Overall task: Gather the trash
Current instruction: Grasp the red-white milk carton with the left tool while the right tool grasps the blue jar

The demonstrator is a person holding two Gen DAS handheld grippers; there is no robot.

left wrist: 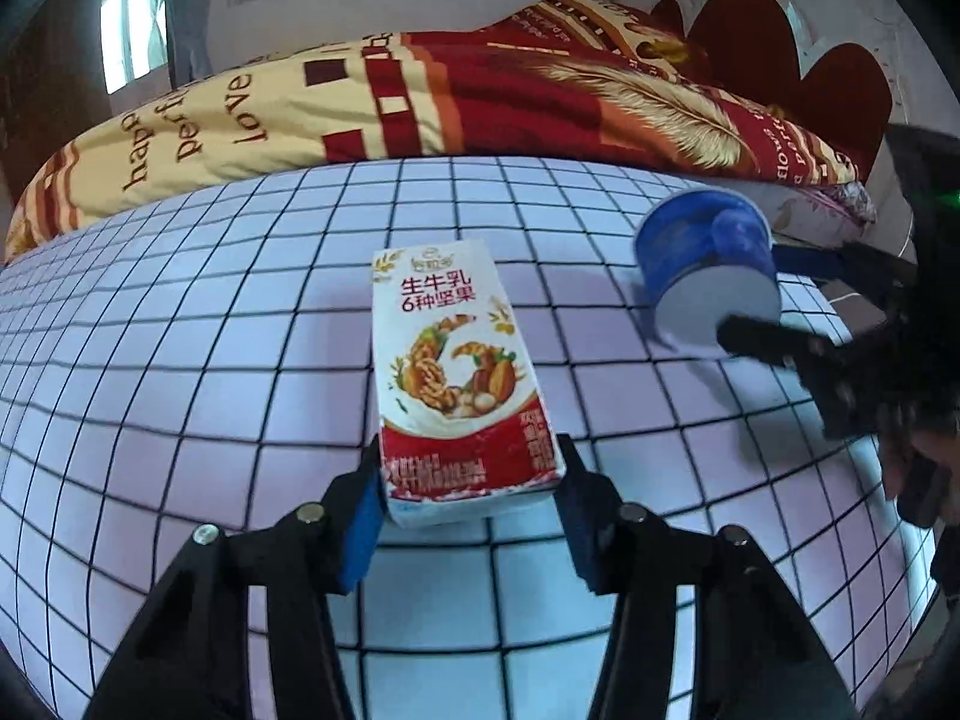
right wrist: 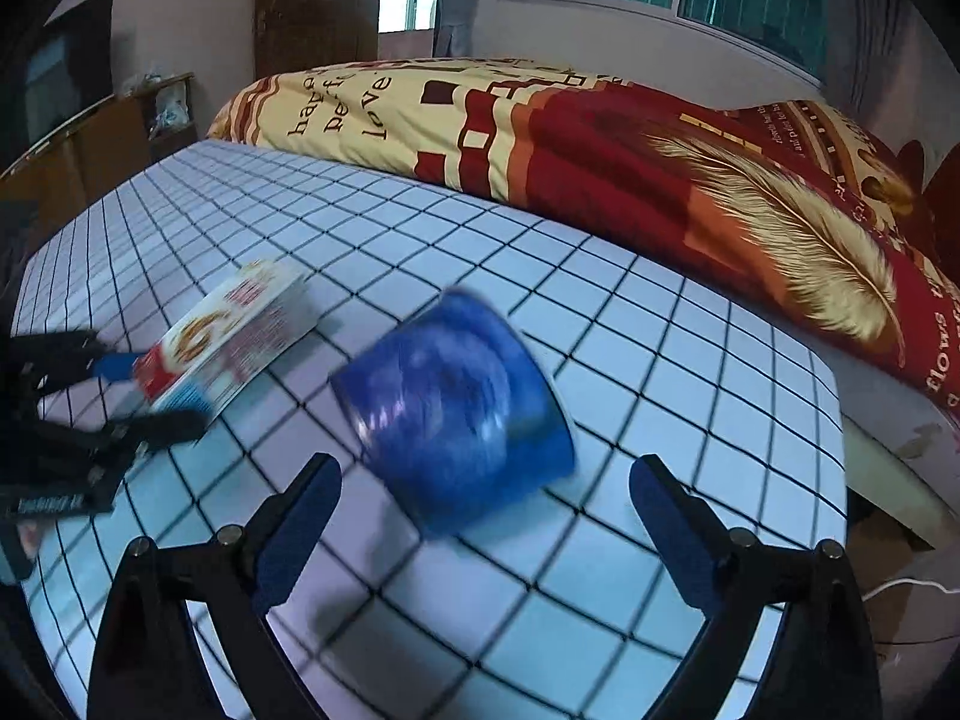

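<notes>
A milk carton (left wrist: 462, 378) with red and white print lies flat on the checked bed sheet (left wrist: 180, 360), well in from every edge, its long side running toward the folded quilt (left wrist: 420, 96) that covers the far side of the bed. The left gripper (left wrist: 471, 480) has its two blue pads on either side of the carton's near end; they look to be touching or just short of its side walls, and a firm grip cannot be told. A blue cup (right wrist: 456, 396) lies tipped on its side to the right of the carton, near the right edge of the sheet, its white base turned toward the right gripper (right wrist: 483, 510). That gripper's jaws stand wide apart with the cup just ahead of and between them, neither pad touching it; the cup is blurred in the right wrist view. From the left wrist view the right gripper's fingers (left wrist: 768, 342) flank the cup's base
</notes>
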